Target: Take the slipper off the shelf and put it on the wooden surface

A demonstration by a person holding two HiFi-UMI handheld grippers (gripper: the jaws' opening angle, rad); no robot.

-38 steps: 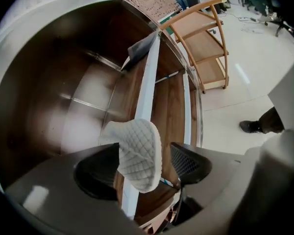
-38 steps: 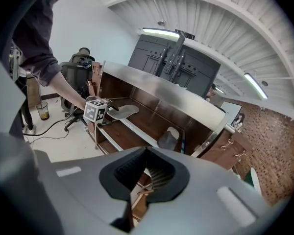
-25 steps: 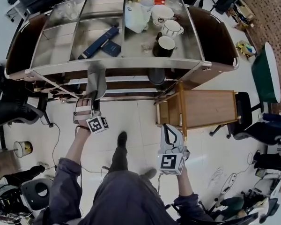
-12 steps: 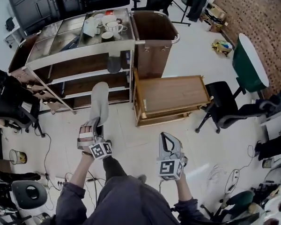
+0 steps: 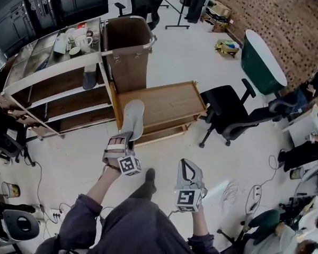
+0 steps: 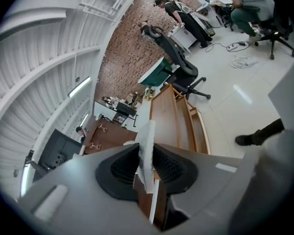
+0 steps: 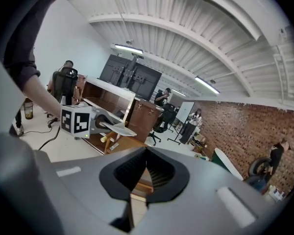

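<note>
Grey-white slipper [image 5: 132, 118] hangs in the air, pinched at its heel end by the left tongs [image 5: 122, 138]. The left gripper view shows the sole edge-on between the two pads. It is off the shelf unit [image 5: 53, 97], which stands well apart at the upper left of the head view.

Its long axis runs straight out from the tongs, up the frame and away from the person. The toe reaches over the near left corner of the wooden trolley [image 5: 164, 102] in the middle of the frame, while the heel and tongs are just short of that edge. How high it hangs above the wood cannot be told.

As I judge it, the carry is nearly over. The trolley top lies ahead and slightly to the right of the toe, so a short push along the slipper's own line, then a lowering, should lay it flat.

The right tongs [image 5: 187, 166] are pressed together on nothing, lower right of centre and farther from the trolley.
</note>
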